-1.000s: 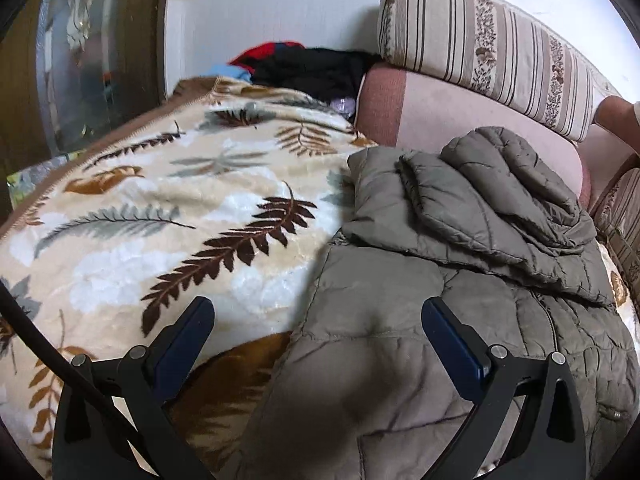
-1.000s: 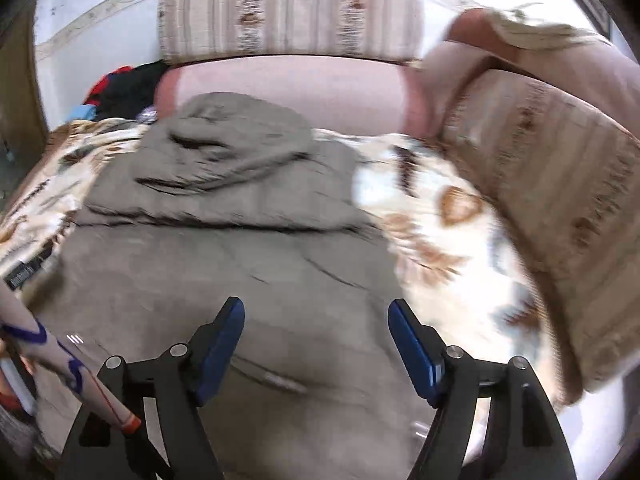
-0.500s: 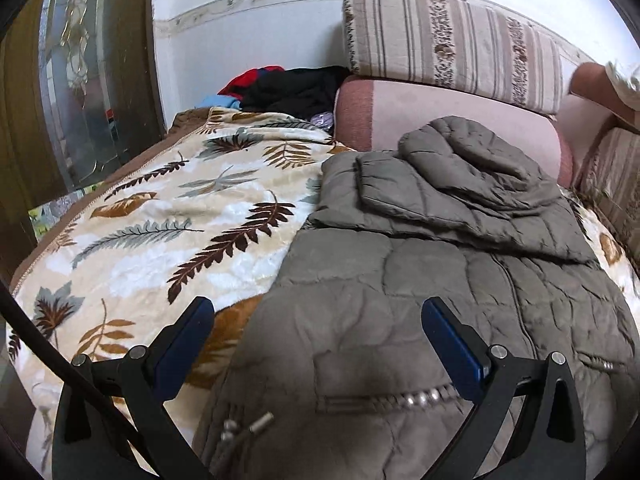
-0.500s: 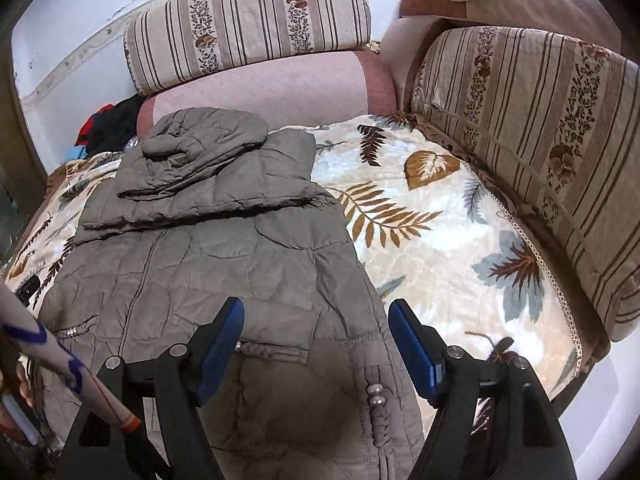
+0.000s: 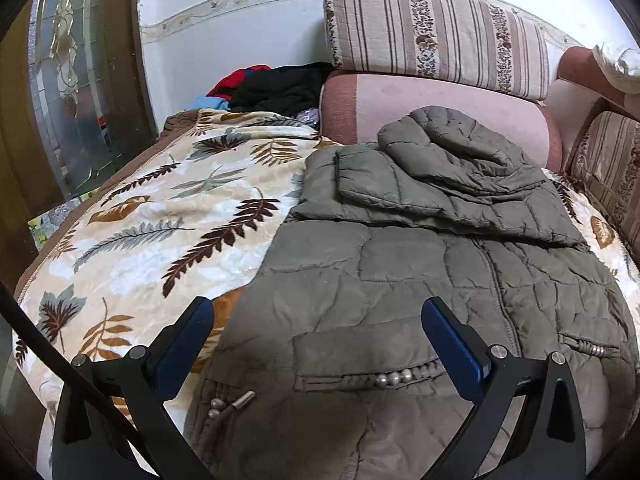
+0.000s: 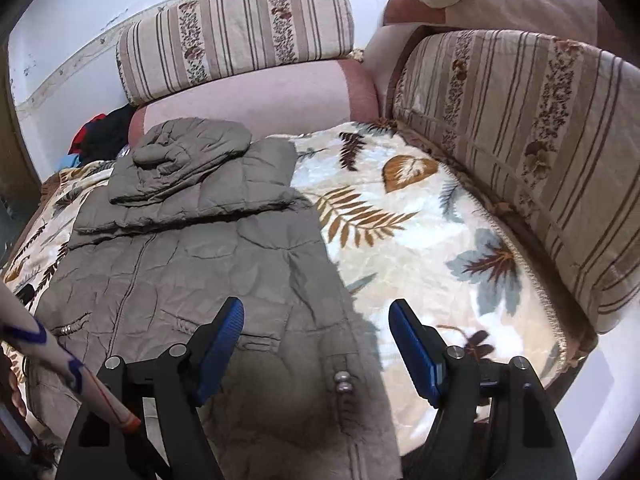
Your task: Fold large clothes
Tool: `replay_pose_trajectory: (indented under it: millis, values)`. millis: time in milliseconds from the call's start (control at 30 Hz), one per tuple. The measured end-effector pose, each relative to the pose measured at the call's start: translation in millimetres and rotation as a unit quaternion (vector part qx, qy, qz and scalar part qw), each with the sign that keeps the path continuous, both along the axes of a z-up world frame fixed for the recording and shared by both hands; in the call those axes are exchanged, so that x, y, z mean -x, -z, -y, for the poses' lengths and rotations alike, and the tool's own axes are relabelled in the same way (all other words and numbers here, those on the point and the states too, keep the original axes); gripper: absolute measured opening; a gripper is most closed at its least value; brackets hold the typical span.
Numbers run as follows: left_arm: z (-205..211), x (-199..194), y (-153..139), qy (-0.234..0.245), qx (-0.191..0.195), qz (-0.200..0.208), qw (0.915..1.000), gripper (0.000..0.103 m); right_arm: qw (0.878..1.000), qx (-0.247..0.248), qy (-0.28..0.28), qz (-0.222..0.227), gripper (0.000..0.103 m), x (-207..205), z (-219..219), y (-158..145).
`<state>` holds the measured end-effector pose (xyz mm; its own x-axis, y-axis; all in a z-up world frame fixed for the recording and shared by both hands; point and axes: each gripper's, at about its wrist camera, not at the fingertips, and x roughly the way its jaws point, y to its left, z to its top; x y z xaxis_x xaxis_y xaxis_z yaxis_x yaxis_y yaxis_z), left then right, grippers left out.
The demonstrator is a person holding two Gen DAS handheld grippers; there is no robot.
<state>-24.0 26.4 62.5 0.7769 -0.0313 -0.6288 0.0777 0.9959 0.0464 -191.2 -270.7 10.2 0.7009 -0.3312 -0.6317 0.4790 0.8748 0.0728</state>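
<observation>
An olive quilted hooded jacket (image 5: 420, 280) (image 6: 192, 256) lies flat on a leaf-patterned blanket (image 5: 152, 232) (image 6: 420, 232), its sleeves and hood (image 5: 452, 140) (image 6: 192, 144) folded in across the chest. My left gripper (image 5: 318, 316) hovers open above the jacket's lower left part, nothing between its blue pads. My right gripper (image 6: 316, 320) hangs open over the jacket's lower right edge, also empty. Beaded pocket trims (image 5: 392, 378) and metal snaps (image 6: 342, 382) show near the hem.
Striped sofa cushions (image 5: 436, 36) (image 6: 520, 140) line the back and right side. A pile of dark and red clothes (image 5: 276, 84) sits at the far left corner. A glass-panelled door (image 5: 68, 92) stands left. A patterned sleeve (image 6: 60, 368) crosses the lower left.
Both grippers pulled back toward the hem, so more of the jacket's lower part and pockets came into view. The right view steadied from blur. Both pairs of jaws stayed open.
</observation>
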Motion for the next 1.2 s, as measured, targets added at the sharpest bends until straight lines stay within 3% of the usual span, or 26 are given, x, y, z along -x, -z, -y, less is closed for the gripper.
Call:
replay_pose_trajectory:
  millis: [633,1067,1200]
  values:
    - [-18,3,-1,-0.011,0.017,-0.002,0.9998,0.103,0.999,0.017,-0.022,-0.021,0.081,-11,-27,3]
    - [-27,13,-4,-0.019,0.015,0.008,0.9997,0.103,0.999,0.006,-0.024,-0.029,0.081,-23,-32,16]
    - [-35,8,3,-0.033,0.015,-0.007,0.9993,0.103,0.999,-0.005,-0.027,-0.037,0.082,-32,-31,26]
